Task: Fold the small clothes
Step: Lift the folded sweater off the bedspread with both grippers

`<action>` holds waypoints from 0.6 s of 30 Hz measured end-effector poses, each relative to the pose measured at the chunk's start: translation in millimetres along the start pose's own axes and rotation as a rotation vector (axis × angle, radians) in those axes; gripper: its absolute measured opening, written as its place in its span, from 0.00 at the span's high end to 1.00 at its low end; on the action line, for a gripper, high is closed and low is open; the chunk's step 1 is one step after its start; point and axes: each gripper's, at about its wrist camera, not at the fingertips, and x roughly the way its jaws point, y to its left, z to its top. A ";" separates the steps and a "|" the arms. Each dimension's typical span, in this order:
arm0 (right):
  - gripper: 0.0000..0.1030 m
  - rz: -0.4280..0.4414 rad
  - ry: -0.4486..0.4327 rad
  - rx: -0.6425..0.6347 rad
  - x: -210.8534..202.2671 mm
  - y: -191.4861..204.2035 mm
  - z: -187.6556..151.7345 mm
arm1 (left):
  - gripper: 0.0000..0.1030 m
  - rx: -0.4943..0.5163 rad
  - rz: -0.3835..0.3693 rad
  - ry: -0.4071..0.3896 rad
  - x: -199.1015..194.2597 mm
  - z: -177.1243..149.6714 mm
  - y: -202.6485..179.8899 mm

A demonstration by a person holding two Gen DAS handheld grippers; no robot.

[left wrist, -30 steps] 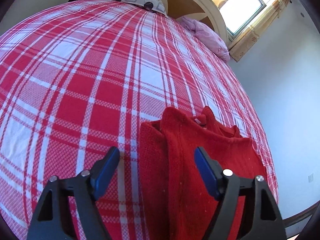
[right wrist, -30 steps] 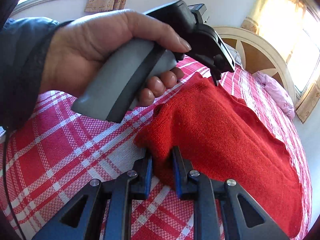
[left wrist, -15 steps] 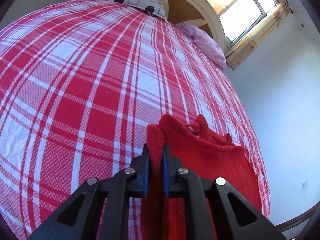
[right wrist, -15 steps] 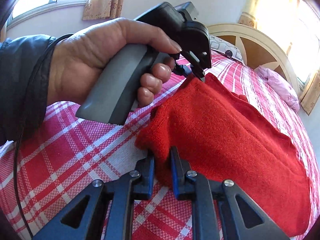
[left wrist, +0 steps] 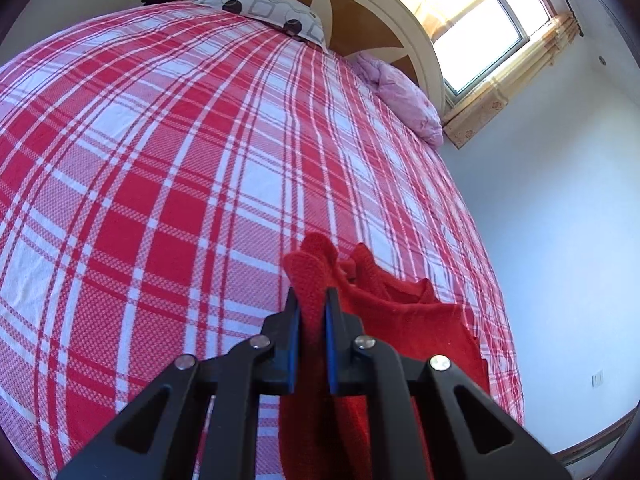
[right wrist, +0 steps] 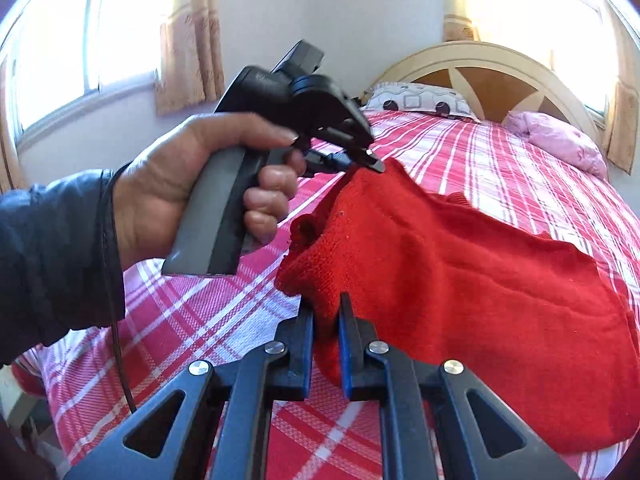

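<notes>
A second ago the left gripper (left wrist: 311, 300) stood wide open over the sweater (right wrist: 460, 264); its jaws have just been closing and now pinch a fold of red knit. The right gripper (right wrist: 326, 308) was already nearly closed on a corner and has just tightened, with cloth between its pads. Both pinched edges have risen off the bed (left wrist: 160, 160), and the right view has swung to show more of the headboard (right wrist: 496, 60).

The sweater is red knit, folded, lying at the near edge of the bed on the plaid sheet, its held side lifted and bunched, the rest draped flat.

The left hand (right wrist: 180, 188), in a dark sleeve, grips the grey handle just beside the sweater. 2 pillows, 1 patterned (left wrist: 264, 4) and 1 pink (left wrist: 404, 96), lie by the headboard, well apart from the work.
</notes>
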 end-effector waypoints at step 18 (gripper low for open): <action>0.94 -0.034 -0.109 0.221 -90.2 -87.3 -14.7 | 0.90 0.155 -0.095 -0.020 16.5 -3.1 -129.1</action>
